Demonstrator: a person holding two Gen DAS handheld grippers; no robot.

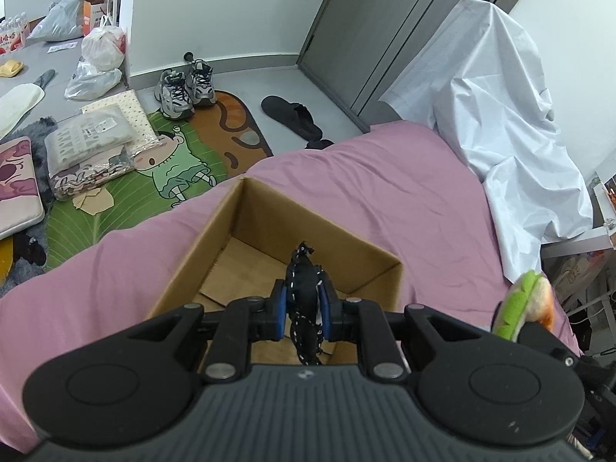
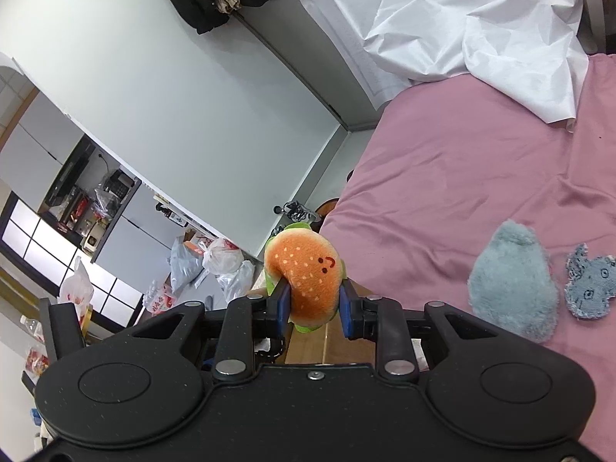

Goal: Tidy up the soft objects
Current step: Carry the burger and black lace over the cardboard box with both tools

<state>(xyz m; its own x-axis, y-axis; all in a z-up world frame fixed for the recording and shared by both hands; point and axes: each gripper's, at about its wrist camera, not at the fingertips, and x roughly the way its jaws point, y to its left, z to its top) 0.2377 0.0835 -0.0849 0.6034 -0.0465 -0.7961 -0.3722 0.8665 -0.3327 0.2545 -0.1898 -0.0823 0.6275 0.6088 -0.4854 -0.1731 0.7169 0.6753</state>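
Black and big, the left tool (image 1: 303, 308) fills the bottom of the left view, and its two blue pads are squeezed tight on a black rope toy (image 1: 304, 300) with white dots. That toy sticks up between the pads and hangs down below them too. It is held right over the open cardboard box (image 1: 269, 227), which sits on the pink bed (image 1: 404, 192). At the right edge of that view you can see a bit of the burger plush (image 1: 525, 304), green and orange, just beside the box. In the right view, the right tool (image 2: 313, 302) is clamped on the burger plush (image 2: 308, 273), one pad on each side of the orange bun with its little face. It is up in the air, near the edge of the bed. Two more soft things lie flat on the pink sheet, off to the right of that tool: a fluffy grey-blue plush (image 2: 514, 288) and a small denim toy (image 2: 591, 287), side by side and very near each other. A white sheet (image 2: 462, 19) is draped at the far end of the bed.
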